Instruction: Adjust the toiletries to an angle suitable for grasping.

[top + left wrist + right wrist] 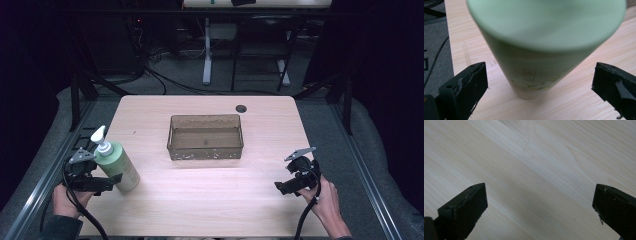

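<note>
A light green pump bottle (118, 167) with a white pump head (100, 136) stands upright near the left front of the wooden table (210, 205). My left gripper (116, 181) is level at its base and open. In the left gripper view the bottle (544, 50) stands between the two black jaws, with a gap on each side and neither pad touching it; my left gripper (540, 85) stays wide. My right gripper (280, 187) is held low over the right front of the table, open, with bare wood between its jaws (540, 200).
A clear brownish plastic bin (205, 151) sits empty at the table's middle. A round cable hole (241, 108) lies behind it. Dark floor, cables and another desk's legs (207, 60) are beyond the far edge.
</note>
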